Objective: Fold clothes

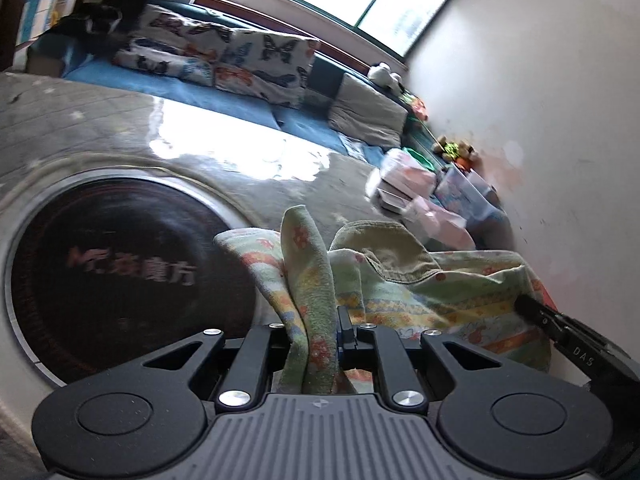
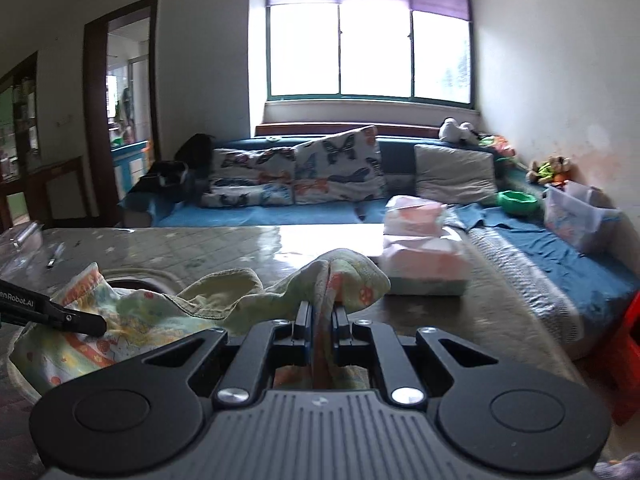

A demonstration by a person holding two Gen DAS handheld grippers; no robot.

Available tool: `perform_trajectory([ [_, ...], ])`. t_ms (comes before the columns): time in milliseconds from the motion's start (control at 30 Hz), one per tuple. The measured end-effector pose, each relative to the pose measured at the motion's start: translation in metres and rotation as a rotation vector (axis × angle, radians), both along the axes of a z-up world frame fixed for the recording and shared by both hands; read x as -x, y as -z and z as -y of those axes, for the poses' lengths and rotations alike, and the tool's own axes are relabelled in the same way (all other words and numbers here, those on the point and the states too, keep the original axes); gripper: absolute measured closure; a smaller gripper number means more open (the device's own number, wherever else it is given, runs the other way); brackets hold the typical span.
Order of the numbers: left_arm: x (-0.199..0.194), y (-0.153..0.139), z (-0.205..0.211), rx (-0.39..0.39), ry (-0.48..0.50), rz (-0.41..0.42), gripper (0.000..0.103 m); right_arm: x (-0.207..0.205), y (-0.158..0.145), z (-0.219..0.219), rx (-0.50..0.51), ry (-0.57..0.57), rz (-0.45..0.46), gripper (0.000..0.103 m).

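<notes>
garment [image 2: 224,308] in both jaws | tissue packs [image 2: 420,256] nr, rt

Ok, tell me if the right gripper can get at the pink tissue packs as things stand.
Probably not yet: the right gripper is shut on the patterned garment. The tissue packs lie unobstructed just beyond on the table.

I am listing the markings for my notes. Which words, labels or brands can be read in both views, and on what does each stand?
"DAS": on the right gripper, seen in the left wrist view.
"enRobot.AI", its start cut off: on the left gripper, seen in the right wrist view.
Pale characters on the dark round plate in the table: too blurred to read with certainty.
</notes>
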State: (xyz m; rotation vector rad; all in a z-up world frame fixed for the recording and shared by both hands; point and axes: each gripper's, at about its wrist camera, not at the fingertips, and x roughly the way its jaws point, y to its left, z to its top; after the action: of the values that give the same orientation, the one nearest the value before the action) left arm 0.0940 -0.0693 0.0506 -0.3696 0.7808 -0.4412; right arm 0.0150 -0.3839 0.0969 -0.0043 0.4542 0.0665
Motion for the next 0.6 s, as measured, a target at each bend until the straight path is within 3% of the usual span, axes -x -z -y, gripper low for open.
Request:
perform_trajectory([
  [600, -0.02, 0.014, 0.064, -0.092, 0.081, -0.025, 0.089, -0.005, 0.02, 0.039, 0.007, 0.083, -0.035, 0.095],
])
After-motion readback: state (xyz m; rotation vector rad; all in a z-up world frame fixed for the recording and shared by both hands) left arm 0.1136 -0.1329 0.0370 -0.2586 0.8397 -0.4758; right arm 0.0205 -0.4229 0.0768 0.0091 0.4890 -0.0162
